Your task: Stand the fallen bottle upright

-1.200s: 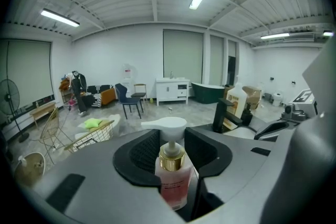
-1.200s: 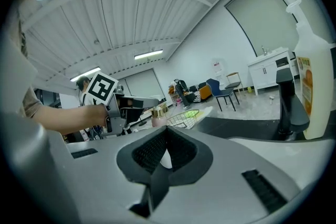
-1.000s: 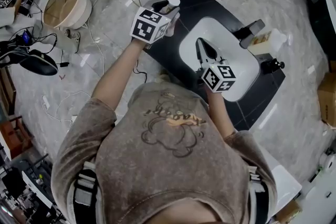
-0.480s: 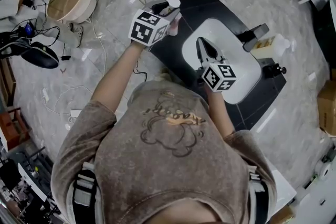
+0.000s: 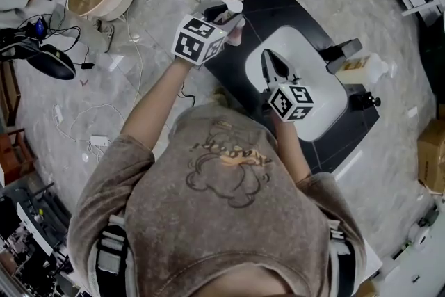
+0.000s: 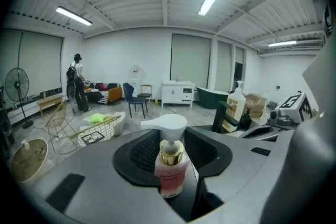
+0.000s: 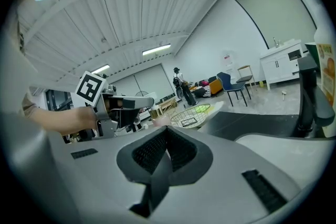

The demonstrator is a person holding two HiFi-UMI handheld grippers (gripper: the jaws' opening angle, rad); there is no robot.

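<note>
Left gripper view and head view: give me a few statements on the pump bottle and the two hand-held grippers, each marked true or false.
1. The left hand-held gripper is closed on a pink pump bottle with a white pump head. True.
2. The right hand-held gripper holds a bottle as well. False: its jaws are together with nothing between them.
3. The pump bottle lies on its side in the white basin. False: it is upright between the left hand-held gripper's jaws, off to the side of the basin.
4. A second bottle stands beside the black faucet. True.
</note>
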